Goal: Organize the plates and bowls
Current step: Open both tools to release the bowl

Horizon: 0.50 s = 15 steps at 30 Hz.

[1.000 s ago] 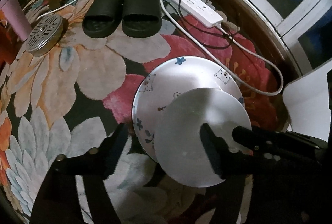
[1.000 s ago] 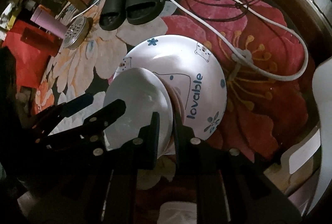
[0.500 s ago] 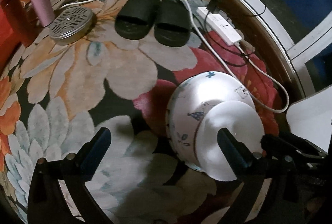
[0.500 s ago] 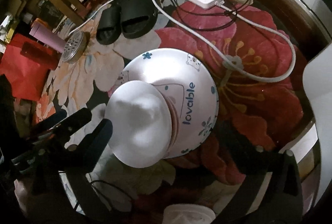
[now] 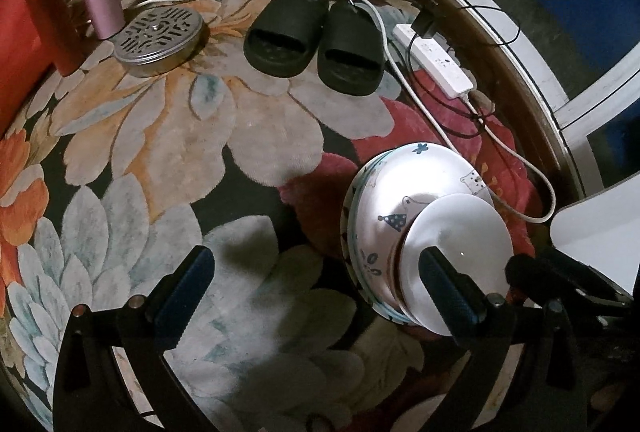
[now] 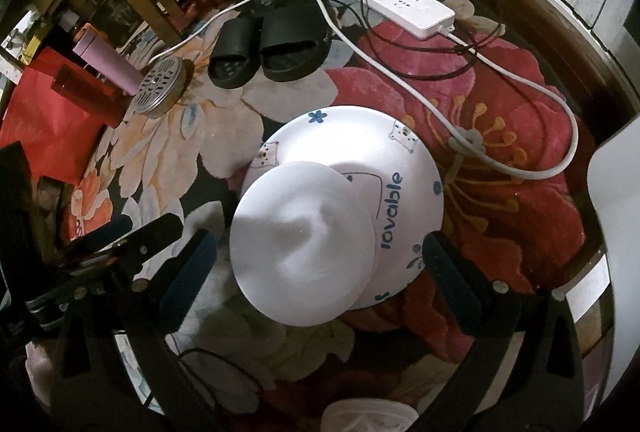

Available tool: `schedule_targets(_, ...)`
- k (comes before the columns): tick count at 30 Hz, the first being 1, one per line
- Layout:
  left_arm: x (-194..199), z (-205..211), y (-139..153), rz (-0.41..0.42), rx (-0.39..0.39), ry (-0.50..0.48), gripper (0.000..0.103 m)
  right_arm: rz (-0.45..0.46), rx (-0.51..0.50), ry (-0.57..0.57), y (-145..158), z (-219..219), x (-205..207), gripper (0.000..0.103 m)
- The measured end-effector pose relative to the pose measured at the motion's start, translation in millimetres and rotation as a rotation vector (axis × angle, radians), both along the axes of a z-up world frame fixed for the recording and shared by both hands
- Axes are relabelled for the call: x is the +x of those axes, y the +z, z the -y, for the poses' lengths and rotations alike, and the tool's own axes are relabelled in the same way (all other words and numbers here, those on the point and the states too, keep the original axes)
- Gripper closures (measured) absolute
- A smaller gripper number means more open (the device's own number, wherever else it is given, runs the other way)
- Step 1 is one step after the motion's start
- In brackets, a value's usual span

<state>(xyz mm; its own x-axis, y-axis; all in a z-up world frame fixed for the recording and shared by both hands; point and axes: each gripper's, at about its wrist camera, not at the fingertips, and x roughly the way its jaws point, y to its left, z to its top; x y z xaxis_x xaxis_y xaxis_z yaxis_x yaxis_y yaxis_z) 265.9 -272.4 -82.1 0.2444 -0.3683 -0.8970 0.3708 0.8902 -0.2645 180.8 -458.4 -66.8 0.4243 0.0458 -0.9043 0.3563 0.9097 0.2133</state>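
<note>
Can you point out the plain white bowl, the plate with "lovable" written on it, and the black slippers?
plain white bowl [image 6: 304,244], right wrist view, its upturned base.
lovable plate [image 6: 404,167], right wrist view, its printed surface.
black slippers [image 5: 312,39], left wrist view, between the pair's straps.

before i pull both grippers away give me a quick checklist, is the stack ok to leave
1. Right hand-held gripper open, off the small white plate: ok.
2. Left hand-held gripper open, holding nothing: ok.
3. Small white plate centred on the printed bowl: not ok, it overhangs the near rim.
4. Bowl stack level on the rug: cannot tell.
5. White cable off the stack: ok.
</note>
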Motion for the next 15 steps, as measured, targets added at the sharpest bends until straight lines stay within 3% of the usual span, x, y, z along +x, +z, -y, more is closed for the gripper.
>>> schedule_targets(7, -4.1, -14.0, 8.2, 0.038, -0.018, 0.045, 0.001, 0.0, -0.003, 0.016, -0.8, -9.5, -0.2, 0.0)
schedule_targets(15, -8.7, -29.6, 11.8, 0.064, 0.016, 0.084, 0.001, 0.01, -0.019, 0.037, -1.9, -24.3, -3.1, 0.0)
